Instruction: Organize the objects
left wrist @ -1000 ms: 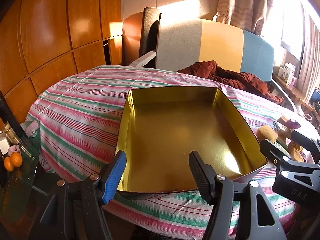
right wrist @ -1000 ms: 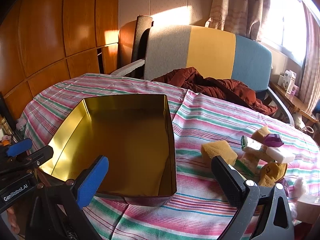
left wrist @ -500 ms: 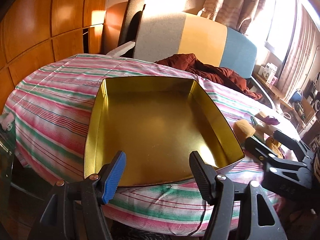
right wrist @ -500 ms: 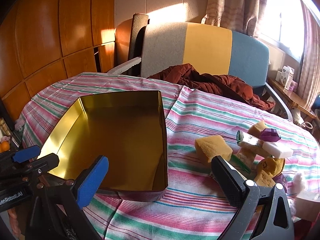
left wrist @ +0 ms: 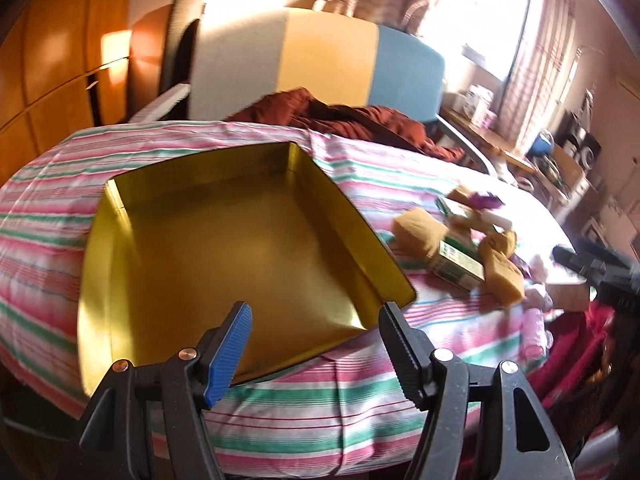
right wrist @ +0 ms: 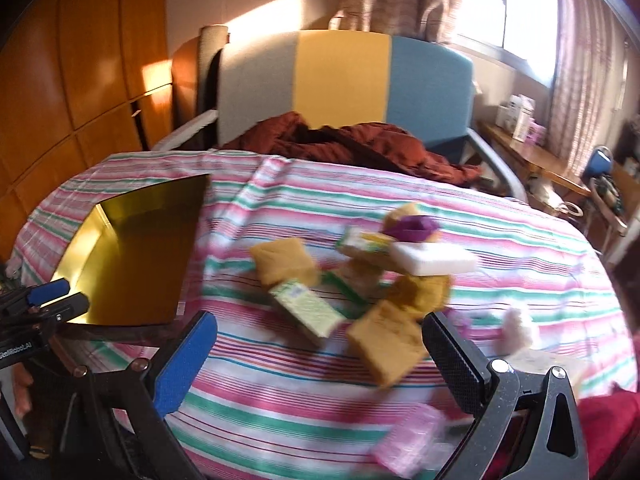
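In the middle of the right wrist view, a loose heap of small things lies on the striped tablecloth (right wrist: 280, 412): several yellow sponges (right wrist: 285, 259), a green carton (right wrist: 306, 307), a white bar (right wrist: 432, 261) and a purple piece (right wrist: 412, 227) on top. The sponges look light and soft, so I think they will squash under the pads and are best taken across their flat sides; the carton seems stiff but thin, better held across its narrow width. The white bar rests on other pieces and may slide off if its neighbours are pulled. At the left of the frame the empty gold tin (right wrist: 132, 264) stands open, near the heap but apart from it. The right gripper (right wrist: 320, 354) hangs before the heap with fingers wide apart and nothing between them. In the left wrist view the left gripper (left wrist: 314, 344) has fingers apart too, empty, at the near edge of the tin. A brown garment (right wrist: 352, 142) lies at the top, well away. A pink wrapped thing (right wrist: 408, 440) at the bottom is too blurred to name.
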`<state>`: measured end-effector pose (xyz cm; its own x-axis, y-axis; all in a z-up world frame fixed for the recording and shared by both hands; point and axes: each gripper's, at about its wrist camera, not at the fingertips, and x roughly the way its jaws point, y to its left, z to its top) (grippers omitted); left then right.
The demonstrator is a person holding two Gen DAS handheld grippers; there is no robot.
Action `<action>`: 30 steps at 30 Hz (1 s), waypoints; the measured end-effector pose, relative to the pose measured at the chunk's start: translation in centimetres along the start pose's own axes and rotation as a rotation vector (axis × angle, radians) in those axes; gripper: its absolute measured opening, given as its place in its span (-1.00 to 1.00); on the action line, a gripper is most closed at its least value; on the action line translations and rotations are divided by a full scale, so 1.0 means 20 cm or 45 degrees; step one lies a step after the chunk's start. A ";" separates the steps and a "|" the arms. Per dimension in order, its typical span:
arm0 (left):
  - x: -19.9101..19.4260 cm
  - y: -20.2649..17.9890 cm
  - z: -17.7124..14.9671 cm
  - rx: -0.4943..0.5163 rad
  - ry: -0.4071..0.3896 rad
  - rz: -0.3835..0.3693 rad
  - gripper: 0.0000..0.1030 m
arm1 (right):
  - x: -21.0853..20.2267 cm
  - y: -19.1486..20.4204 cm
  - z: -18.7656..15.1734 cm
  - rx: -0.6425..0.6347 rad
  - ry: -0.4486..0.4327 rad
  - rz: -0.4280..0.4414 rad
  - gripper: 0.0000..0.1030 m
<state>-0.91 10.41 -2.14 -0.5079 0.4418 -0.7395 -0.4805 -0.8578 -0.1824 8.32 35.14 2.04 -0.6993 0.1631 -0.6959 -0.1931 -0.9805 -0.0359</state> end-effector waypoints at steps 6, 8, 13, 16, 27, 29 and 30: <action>0.08 -0.26 0.04 0.178 0.056 -0.197 0.30 | -0.18 -0.35 0.04 0.060 -0.017 -0.182 1.00; 0.11 -0.38 0.04 0.266 0.083 -0.264 0.30 | -0.24 -0.46 0.04 0.089 -0.017 -0.245 1.00; 0.24 -0.72 0.01 0.495 0.200 -0.427 0.30 | -0.35 -0.63 0.00 0.113 -0.010 -0.347 1.00; 0.32 -0.90 -0.04 0.578 0.277 -0.526 0.30 | -0.37 -0.69 -0.03 0.135 0.004 -0.377 1.00; 0.50 -1.35 -0.13 0.658 0.473 -0.673 0.43 | -0.37 -0.82 -0.11 0.200 0.037 -0.404 1.00; 0.53 -1.40 -0.16 0.670 0.509 -0.659 0.45 | -0.37 -0.86 -0.11 0.213 0.040 -0.416 1.00; 0.55 -1.41 -0.17 0.670 0.526 -0.657 0.45 | -0.38 -0.88 -0.11 0.223 0.039 -0.421 1.00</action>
<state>9.55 38.60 -7.36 0.1196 0.5249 -0.8427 -0.9029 -0.2955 -0.3122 18.54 50.86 6.31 -0.5589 0.4619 -0.6887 -0.5215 -0.8415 -0.1411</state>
